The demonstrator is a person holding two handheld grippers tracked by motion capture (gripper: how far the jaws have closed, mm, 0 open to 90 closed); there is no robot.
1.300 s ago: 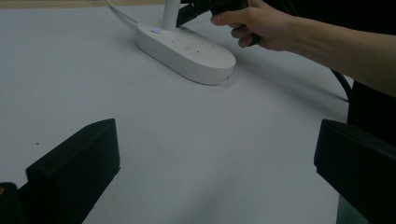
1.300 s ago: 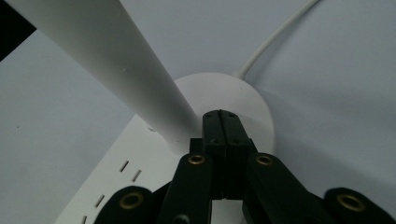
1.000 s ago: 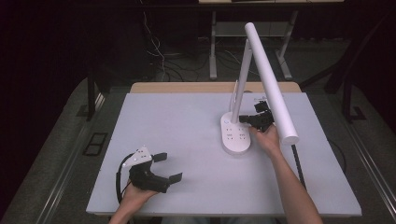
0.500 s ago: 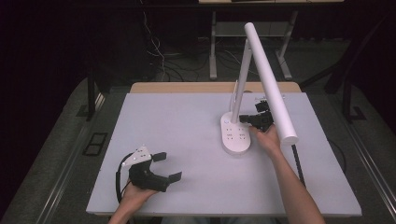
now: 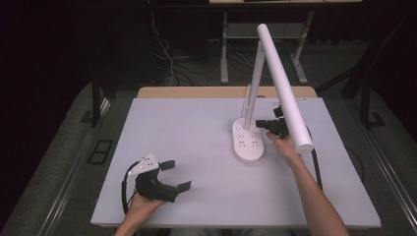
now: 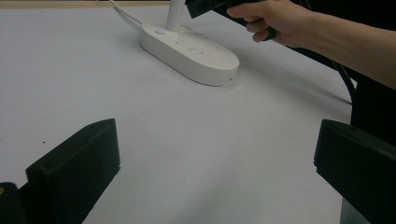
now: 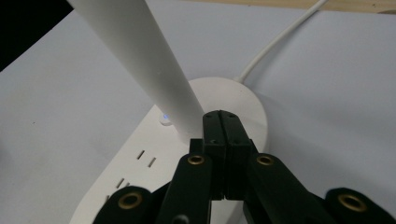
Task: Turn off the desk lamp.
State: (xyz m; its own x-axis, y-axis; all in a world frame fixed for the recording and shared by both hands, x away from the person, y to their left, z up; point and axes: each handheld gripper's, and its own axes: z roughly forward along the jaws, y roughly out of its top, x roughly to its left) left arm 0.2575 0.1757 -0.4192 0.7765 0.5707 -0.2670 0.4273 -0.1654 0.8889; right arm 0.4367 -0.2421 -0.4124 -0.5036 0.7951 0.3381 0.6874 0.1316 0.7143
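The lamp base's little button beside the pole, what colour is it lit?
Blue, on the white lamp base; the button shows best in the right gripper view.

lamp (image 5: 265, 93) blocking right half, left tabletop (image 5: 187, 132) free

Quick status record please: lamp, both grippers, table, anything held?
lamp: white desk lamp, upright stem, long tube head, oval base with outlets
indicator: small blue light on base
cord: white cable leaving base rearward
right gripper: jaws shut, empty, tips by the stem's foot
left gripper: jaws open, empty, near front-left
table: white top
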